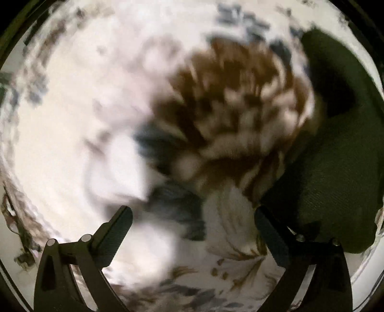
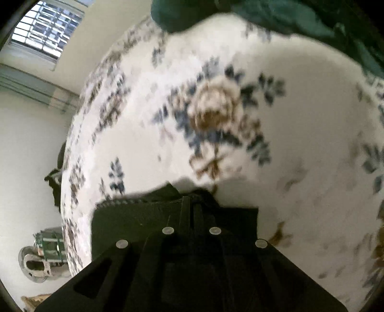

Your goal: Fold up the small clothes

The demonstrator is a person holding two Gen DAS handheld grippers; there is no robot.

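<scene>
A dark green garment [image 1: 336, 153] lies at the right of the left wrist view on a white floral bedsheet [image 1: 60, 120]. My left gripper [image 1: 192, 216] is open and empty just above the sheet, its right finger [image 1: 271, 230] next to the garment's edge. In the right wrist view my right gripper [image 2: 192, 204] is shut on a dark green cloth [image 2: 134, 216] with a stitched edge, held over the sheet [image 2: 288, 120]. More green clothing [image 2: 288, 19] lies at the far top. Both views are blurred.
The bed's left edge [image 2: 72, 192] drops off toward a white floor [image 2: 24, 144]. A window [image 2: 45, 28] is at top left. A bowl-like object with a patterned item [image 2: 40, 256] sits on the floor at lower left.
</scene>
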